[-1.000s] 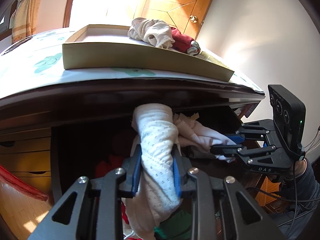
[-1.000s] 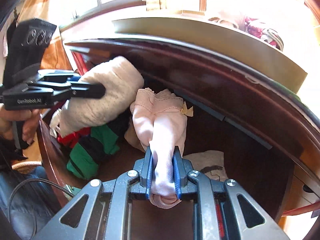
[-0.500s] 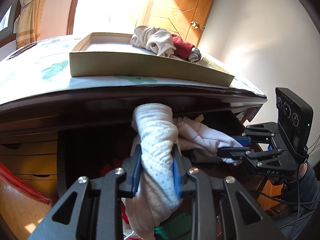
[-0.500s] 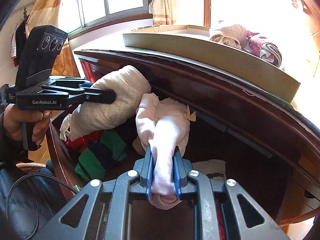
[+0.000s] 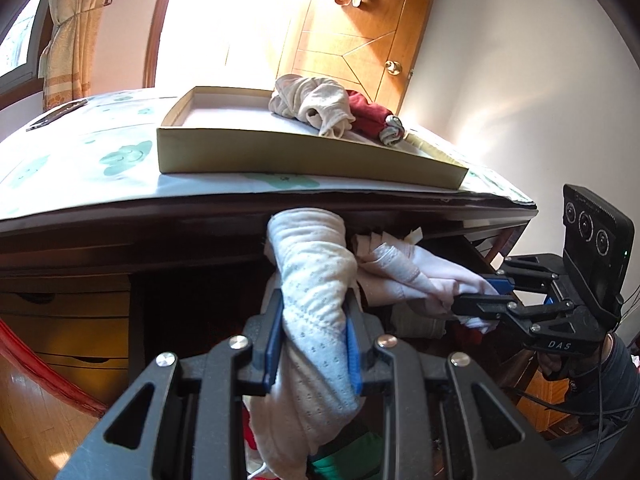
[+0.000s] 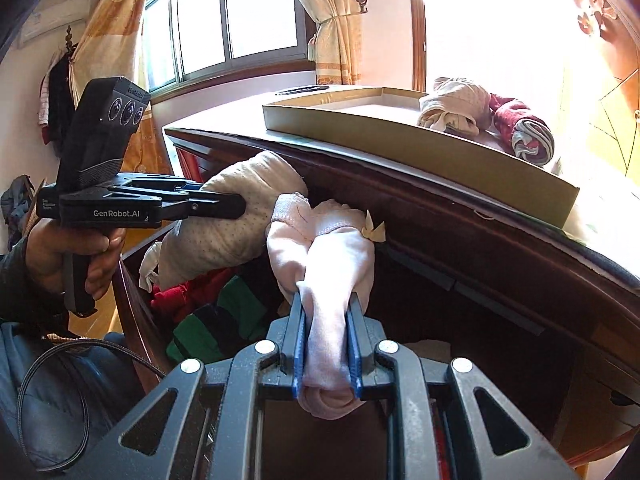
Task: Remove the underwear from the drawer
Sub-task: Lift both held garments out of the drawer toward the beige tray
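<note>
My left gripper (image 5: 314, 312) is shut on a rolled cream dotted underwear (image 5: 316, 280), held above the open dark wooden drawer (image 6: 132, 300). It also shows in the right wrist view (image 6: 236, 210). My right gripper (image 6: 326, 316) is shut on a rolled pale pink underwear (image 6: 336, 256) beside it, seen too in the left wrist view (image 5: 472, 300). More clothes lie in the drawer, among them a green and dark striped piece (image 6: 216, 328) and a red one (image 6: 180, 292).
A shallow cardboard box (image 5: 304, 156) stands on the dresser top (image 5: 80, 168) above the drawer, with a beige roll (image 5: 316, 104) and a red roll (image 5: 372, 118) in it. A wooden door (image 5: 352, 52) is behind. The window and curtains (image 6: 224, 20) are at the left.
Both grippers have risen with their rolls out of the drawer, up toward the dresser edge. The box top has come more into view.
</note>
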`<state>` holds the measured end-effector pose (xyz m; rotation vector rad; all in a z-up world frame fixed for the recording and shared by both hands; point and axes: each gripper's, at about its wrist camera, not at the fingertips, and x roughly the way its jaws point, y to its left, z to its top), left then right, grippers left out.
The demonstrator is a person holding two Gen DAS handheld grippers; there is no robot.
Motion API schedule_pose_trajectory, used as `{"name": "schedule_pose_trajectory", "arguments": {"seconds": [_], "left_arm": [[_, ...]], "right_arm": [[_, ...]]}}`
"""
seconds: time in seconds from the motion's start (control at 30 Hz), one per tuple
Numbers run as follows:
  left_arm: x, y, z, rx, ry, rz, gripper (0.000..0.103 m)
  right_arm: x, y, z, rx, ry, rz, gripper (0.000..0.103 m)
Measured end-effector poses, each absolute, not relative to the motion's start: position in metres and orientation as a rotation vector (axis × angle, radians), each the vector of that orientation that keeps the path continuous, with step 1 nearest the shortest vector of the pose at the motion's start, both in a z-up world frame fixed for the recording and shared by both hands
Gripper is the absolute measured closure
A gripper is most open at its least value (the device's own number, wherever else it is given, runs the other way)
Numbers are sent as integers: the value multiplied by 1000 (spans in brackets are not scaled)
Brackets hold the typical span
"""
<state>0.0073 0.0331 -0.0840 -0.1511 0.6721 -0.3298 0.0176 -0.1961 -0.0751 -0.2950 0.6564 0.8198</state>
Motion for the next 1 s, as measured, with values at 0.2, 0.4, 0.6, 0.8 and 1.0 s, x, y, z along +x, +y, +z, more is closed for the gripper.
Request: {"name": "schedule_pose_trajectory", "arguments": {"seconds": [0.2,0.4,0.6,0.8,1.0], "left_arm": [[3,31,-83,-134,650,-312,78],[-2,26,-82,-109,630,-297,79],[-6,22,-82,-103,621,-289,79],[-13,15,-79,-81,598,-284,79],[-17,12,-76,-79,579,-282,79]], "right_arm": [[14,-201,-74,-277,628,820,84],[9,-200,-71,-279,583,823,84],[5,-203,-67,-262,534,830,84],[1,-206,-64,-246,485,840,84],[-2,-207,-63,-241,441,841,84]]}}
